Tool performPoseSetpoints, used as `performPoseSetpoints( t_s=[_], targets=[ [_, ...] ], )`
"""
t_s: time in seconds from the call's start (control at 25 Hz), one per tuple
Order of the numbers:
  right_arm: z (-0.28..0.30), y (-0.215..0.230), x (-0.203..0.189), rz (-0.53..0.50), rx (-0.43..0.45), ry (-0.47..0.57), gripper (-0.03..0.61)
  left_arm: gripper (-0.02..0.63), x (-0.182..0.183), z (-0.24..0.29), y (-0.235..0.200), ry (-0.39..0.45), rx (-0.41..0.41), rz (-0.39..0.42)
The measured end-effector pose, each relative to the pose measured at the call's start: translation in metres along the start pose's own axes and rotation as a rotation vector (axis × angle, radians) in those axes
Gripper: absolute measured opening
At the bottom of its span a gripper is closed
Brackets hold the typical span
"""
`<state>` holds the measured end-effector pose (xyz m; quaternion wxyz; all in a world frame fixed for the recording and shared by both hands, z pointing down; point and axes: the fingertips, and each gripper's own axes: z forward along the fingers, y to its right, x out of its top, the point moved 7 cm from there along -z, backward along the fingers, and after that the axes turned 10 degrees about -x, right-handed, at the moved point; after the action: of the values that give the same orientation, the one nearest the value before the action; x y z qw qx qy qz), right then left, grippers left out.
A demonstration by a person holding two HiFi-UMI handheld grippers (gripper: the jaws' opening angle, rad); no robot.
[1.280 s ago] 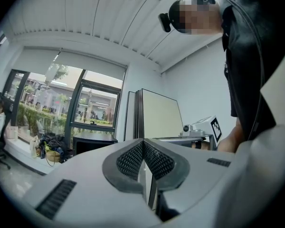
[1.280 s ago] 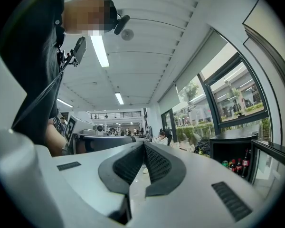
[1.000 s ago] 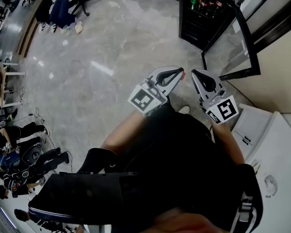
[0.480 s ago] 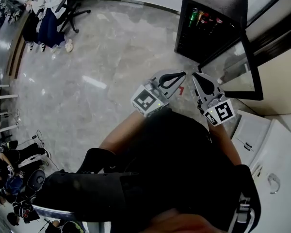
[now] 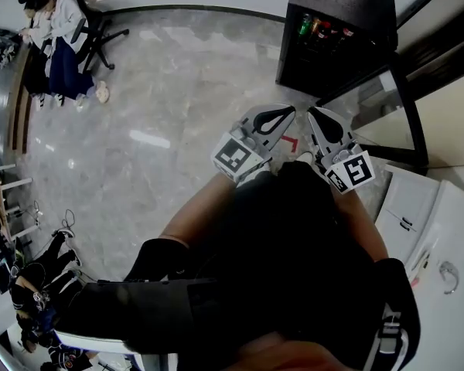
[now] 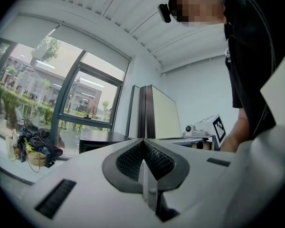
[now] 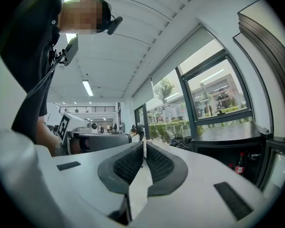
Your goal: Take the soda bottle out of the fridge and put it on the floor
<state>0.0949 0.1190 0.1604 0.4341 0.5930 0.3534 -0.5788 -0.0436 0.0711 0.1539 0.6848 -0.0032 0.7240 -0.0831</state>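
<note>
The soda bottle, dark-bodied with a red label (image 7: 241, 163), is seen in the right gripper view standing upright on a shelf inside the low black fridge (image 7: 228, 144). In the head view a row of small bottles (image 5: 322, 28), green at the left end and red-topped further right, is lined up on the top shelf of the same fridge (image 5: 344, 2); which of them is the labelled one cannot be told there. The fridge's black-framed glass door (image 5: 375, 103) is swung wide open, its free edge turned toward the person.

The left gripper (image 5: 288, 116), white with dark ribbed pads, is held out over the grey marbled stone floor (image 5: 178, 114), well short of the fridge. Its jaws are shown pressed together at the tips in the left gripper view (image 6: 143, 141), and nothing is caught between them. The right gripper (image 5: 313, 115) is held just beside it, nearer the open door, and the two tips are pointed roughly toward the fridge. Its jaws are likewise closed on each other (image 7: 144, 144), with nothing held. A white cube with square black markers (image 5: 236, 158) is carried at the back of the left gripper, and a matching one (image 5: 352, 170) at the back of the right.

A white cabinet with handles (image 5: 410, 215) is set at the person's right. Far off at the upper left, someone is seated on a black office chair (image 5: 93, 33).
</note>
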Motion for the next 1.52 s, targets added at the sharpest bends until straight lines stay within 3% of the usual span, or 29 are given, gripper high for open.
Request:
performPoseSetpoints(
  t_s=[0.44,0.68,1.04,1.52],
  targets=[
    [0.051,0.101,-0.03,-0.005,-0.031,-0.015,0.012,0.002,-0.027,0.069,-0.068,-0.043,0.05,0.005],
    [0.094,0.183,-0.07,0.01,-0.101,-0.064,0.014,0.002,-0.054,0.113,-0.114,-0.08,0.105,0.001],
    [0.15,0.257,-0.135,0.031,-0.215,-0.135,0.017,0.002,-0.105,0.158,-0.176,-0.119,0.163,-0.012],
    [0.211,0.324,-0.246,0.039,-0.45,-0.192,0.226,0.002,-0.209,0.178,-0.24,-0.105,0.142,-0.035]
  ],
)
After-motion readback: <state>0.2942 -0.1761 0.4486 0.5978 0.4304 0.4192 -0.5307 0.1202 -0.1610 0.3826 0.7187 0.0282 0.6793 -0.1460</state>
